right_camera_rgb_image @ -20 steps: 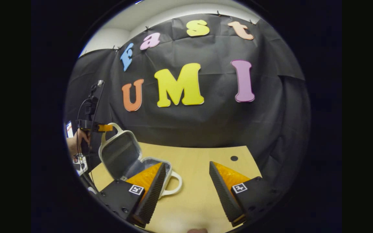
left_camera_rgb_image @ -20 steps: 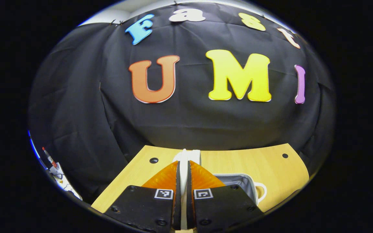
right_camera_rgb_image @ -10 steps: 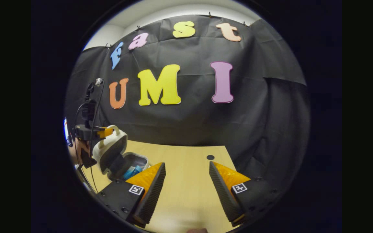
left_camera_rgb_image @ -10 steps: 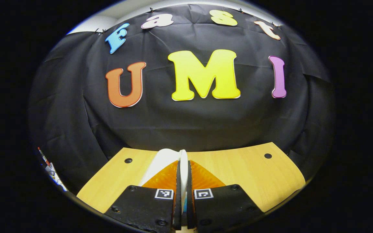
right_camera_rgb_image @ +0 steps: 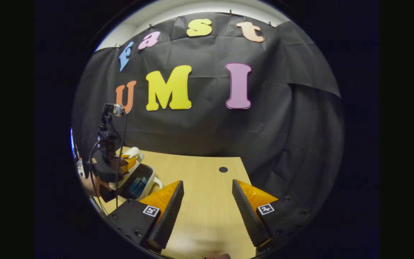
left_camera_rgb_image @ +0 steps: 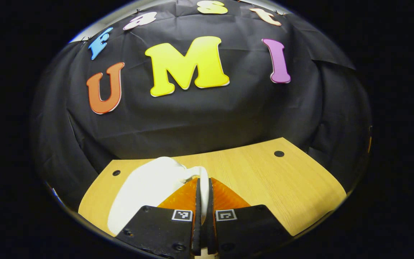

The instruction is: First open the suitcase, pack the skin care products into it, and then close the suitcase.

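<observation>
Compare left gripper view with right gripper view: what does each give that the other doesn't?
Left gripper view: close-up of the left tongs shut on the white lid handle, with the lid shell beside them.
Right gripper view: the right tongs open above the table, the suitcase seen from outside with its lid partly down, blue skin care products inside, and a hand holding the other tool.
Both: the wooden table and the black booth wall.
</observation>
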